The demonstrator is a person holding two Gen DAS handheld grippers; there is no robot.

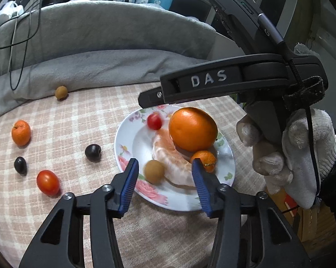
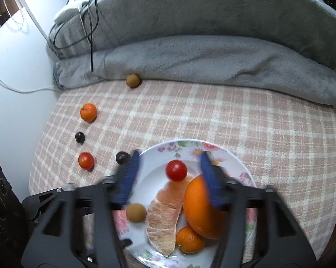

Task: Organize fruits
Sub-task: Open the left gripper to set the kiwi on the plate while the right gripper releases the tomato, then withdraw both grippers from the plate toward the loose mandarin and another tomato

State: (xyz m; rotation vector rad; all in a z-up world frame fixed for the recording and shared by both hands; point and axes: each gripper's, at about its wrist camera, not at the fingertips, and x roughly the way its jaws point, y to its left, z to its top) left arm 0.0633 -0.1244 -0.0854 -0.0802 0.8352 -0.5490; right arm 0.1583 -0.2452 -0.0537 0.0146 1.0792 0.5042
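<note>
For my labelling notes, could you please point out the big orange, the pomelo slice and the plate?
big orange [image 1: 192,129], left wrist view, middle of peel
pomelo slice [image 2: 162,218], right wrist view, middle of flesh
plate [image 1: 123,147], left wrist view, left rim

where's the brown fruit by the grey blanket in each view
Left wrist view: the brown fruit sits upper left, on the checked cloth at the blanket's edge.
Right wrist view: the same fruit sits upper centre, left of the middle, against the blanket fold.
Shared landmark: the flowered plate, nearer the camera and to the fruit's right in both views.
</note>
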